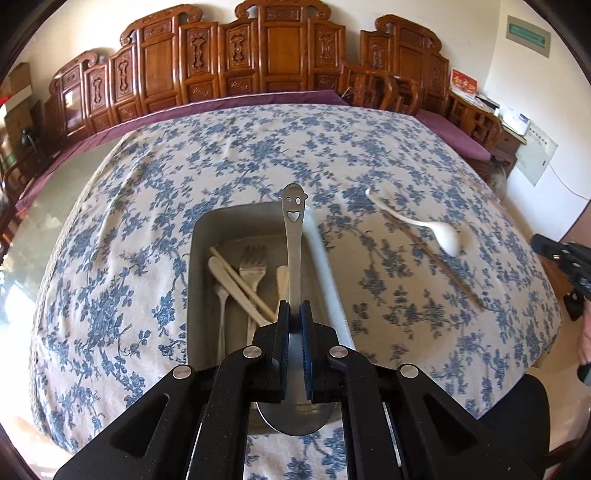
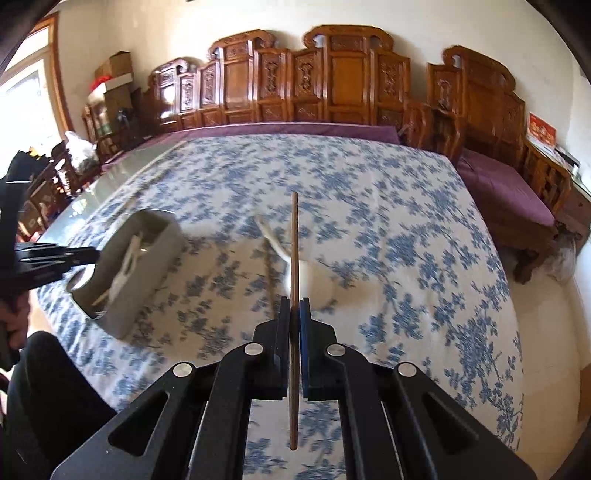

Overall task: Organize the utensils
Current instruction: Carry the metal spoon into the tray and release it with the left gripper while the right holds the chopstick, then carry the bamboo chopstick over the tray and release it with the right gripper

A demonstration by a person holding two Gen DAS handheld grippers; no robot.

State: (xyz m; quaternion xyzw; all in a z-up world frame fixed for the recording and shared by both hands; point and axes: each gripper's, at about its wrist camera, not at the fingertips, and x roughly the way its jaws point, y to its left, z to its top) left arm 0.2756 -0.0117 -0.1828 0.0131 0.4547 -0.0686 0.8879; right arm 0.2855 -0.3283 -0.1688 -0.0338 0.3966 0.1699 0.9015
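Steel smiley-faced spoon [image 1: 293, 258] clenched in my left fingers [image 1: 294, 308] above the grey tray [image 1: 192, 258]; my right fingers [image 2: 294, 304] grip a brown chopstick [image 2: 294, 258] over the floral-clothed bench [image 2: 406, 258]; no legible writing anywhere.

No text reads clearly: green wall plaque [image 1: 529, 35] far right ahead of the left gripper, red card [image 1: 462, 83] and white wall chart [image 1: 536, 155] below it, all print too small.

blue floral tablecloth [image 1: 147, 221], grey tray [image 1: 207, 229], white spoon [image 1: 443, 232], brown chopstick [image 2: 294, 258]
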